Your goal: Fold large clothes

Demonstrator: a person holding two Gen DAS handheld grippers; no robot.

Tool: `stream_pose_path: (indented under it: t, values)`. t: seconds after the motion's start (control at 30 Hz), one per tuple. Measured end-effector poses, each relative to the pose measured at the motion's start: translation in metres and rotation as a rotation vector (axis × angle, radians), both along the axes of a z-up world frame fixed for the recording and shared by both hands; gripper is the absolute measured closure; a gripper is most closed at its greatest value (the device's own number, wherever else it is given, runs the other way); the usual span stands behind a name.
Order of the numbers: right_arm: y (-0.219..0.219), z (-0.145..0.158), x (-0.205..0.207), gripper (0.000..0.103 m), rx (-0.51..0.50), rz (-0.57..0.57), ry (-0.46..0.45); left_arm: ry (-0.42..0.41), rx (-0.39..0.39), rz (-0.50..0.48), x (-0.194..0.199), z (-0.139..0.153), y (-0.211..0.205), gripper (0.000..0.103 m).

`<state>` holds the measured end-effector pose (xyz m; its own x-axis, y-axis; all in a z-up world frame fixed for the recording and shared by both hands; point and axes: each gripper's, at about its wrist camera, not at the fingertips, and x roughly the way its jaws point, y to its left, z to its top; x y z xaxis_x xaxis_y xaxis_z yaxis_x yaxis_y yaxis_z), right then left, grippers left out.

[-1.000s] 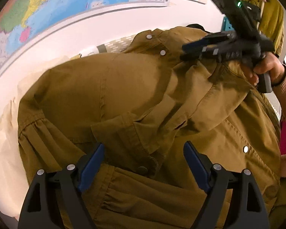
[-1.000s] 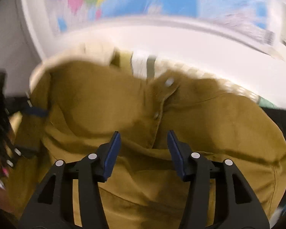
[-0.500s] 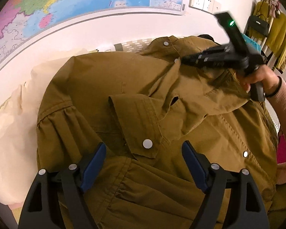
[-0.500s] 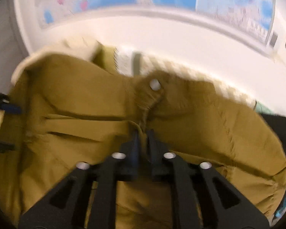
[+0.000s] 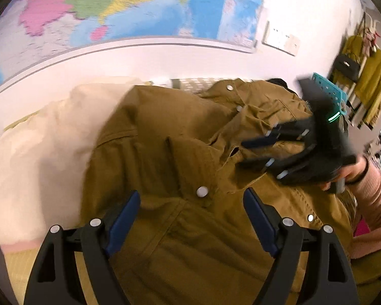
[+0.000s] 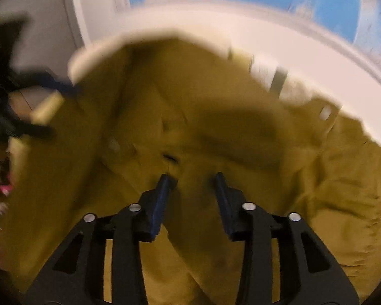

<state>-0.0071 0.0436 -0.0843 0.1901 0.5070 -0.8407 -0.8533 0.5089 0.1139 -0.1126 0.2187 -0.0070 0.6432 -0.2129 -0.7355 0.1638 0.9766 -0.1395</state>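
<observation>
- Left wrist view: a map (image 5: 129, 7) on a white wall, cream bedding (image 5: 38, 152) beneath.
- Jacket (image 5: 165, 132) spreads under the left gripper (image 5: 190, 203), fingers wide apart, gripping nothing.
- Right gripper (image 6: 191, 178): fingers opening above the jacket, cloth unpinched.

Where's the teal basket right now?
In the left wrist view, the teal basket sits at the right, behind the olive jacket and just above the right gripper, beside hanging clothes.
</observation>
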Motion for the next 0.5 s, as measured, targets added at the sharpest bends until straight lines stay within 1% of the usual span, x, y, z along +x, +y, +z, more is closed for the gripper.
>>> stream_pose_path:
  t: [0.03, 0.07, 0.1, 0.13, 0.17, 0.2, 0.23, 0.27, 0.37, 0.4, 0.43, 0.47, 0.5]
  values:
    - [-0.001, -0.01, 0.005, 0.064, -0.016, -0.029, 0.042, -0.005, 0.001, 0.014, -0.006, 0.002, 0.003, 0.023]
    - [-0.006, -0.01, 0.009, 0.064, 0.007, -0.061, 0.074, -0.01, 0.003, 0.028, -0.012, 0.004, 0.006, 0.023]
    - [-0.01, -0.006, 0.008, 0.062, 0.031, -0.079, 0.087, -0.014, 0.003, 0.038, -0.015, 0.005, 0.008, 0.023]
    - [-0.017, 0.003, 0.002, 0.062, 0.069, -0.078, 0.105, -0.019, 0.005, 0.05, -0.021, 0.006, 0.01, 0.023]
    - [-0.023, 0.016, -0.007, 0.056, 0.124, -0.045, 0.13, -0.026, 0.01, 0.06, -0.024, 0.007, 0.012, 0.022]
    - [-0.029, 0.025, -0.015, 0.039, 0.165, -0.016, 0.152, -0.033, 0.015, 0.07, -0.028, 0.008, 0.013, 0.022]
    - [-0.035, 0.036, -0.028, 0.029, 0.224, 0.035, 0.193, -0.042, 0.016, 0.077, -0.032, 0.01, 0.016, 0.021]
    - [-0.037, 0.042, -0.042, 0.018, 0.257, 0.099, 0.259, -0.05, 0.014, 0.08, -0.033, 0.01, 0.019, 0.021]
    - [-0.029, 0.038, -0.075, 0.017, 0.282, 0.208, 0.407, -0.07, -0.004, 0.094, -0.035, 0.012, 0.024, 0.02]
    - [-0.022, 0.028, -0.089, 0.017, 0.261, 0.245, 0.479, -0.072, -0.01, 0.094, -0.036, 0.011, 0.025, 0.02]
    - [-0.019, 0.021, -0.101, 0.017, 0.247, 0.257, 0.524, -0.072, -0.016, 0.093, -0.036, 0.011, 0.023, 0.02]
    - [-0.015, 0.011, -0.105, 0.022, 0.219, 0.266, 0.563, -0.073, -0.016, 0.09, -0.035, 0.011, 0.021, 0.02]
    - [-0.012, 0.003, -0.109, 0.047, 0.198, 0.266, 0.585, -0.075, -0.014, 0.087, -0.035, 0.011, 0.019, 0.02]
